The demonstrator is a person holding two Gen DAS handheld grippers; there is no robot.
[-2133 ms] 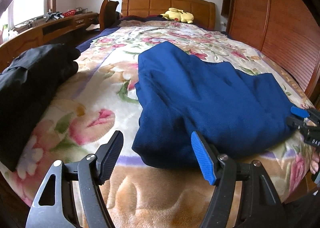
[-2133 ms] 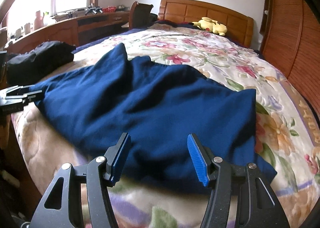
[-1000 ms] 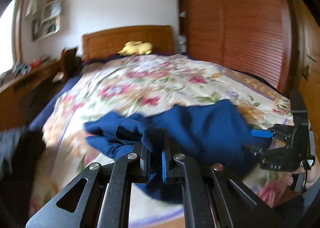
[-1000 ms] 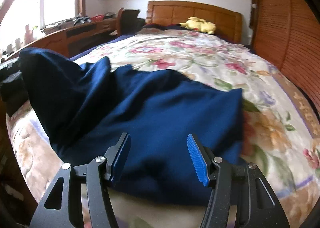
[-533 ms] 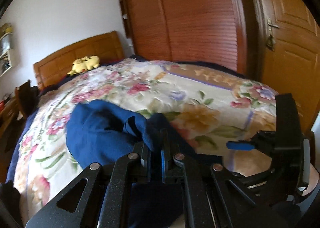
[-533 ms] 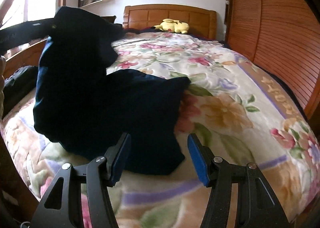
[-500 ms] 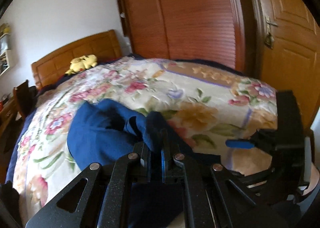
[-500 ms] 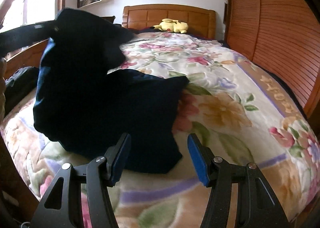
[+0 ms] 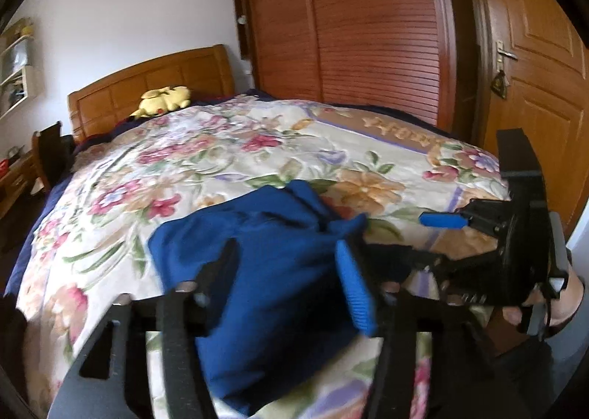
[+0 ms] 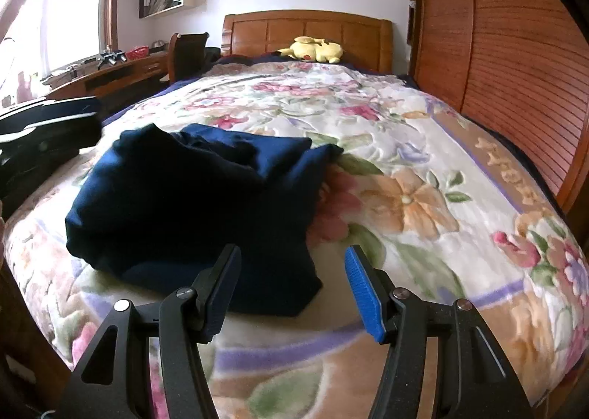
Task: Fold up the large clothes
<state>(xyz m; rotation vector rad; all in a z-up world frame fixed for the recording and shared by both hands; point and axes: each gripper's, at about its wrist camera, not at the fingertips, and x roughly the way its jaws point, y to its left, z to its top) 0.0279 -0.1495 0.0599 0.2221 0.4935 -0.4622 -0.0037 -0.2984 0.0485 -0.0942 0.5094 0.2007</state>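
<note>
At the lower centre of the left wrist view, our left claw [image 9: 291,284] has just been opening to drop the blue garment [image 9: 272,271], folded, on the bed [image 9: 206,161], while our right claw [image 10: 292,290] waits open and empty.

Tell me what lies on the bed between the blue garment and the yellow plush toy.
Nothing: in the right wrist view, only bare floral blanket stretches from the blue garment to the yellow plush toy at the headboard.

Navy garment [image 10: 191,198] — bunched on bedspread [image 10: 423,168].
</note>
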